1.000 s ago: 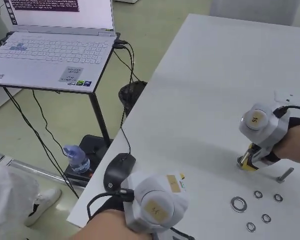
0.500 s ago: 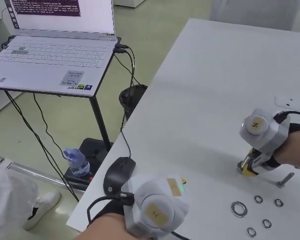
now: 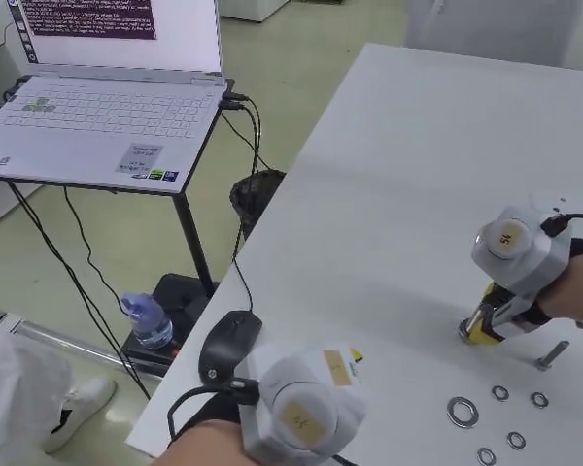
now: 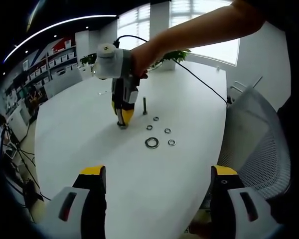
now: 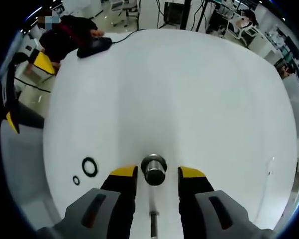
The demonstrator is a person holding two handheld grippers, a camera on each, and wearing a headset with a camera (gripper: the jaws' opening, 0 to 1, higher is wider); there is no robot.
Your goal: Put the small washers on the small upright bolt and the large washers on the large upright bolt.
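Bolt head [image 5: 154,169] sits between right gripper [image 5: 157,173] jaws, gap each side.

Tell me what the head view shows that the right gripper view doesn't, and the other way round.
Head view: a laptop on a stand, a water bottle below it, and the small bolt. Right gripper view: the large bolt seen end-on between the open jaws of the right gripper, with a gap on each side. Both: the white table, the large washer and the right gripper.
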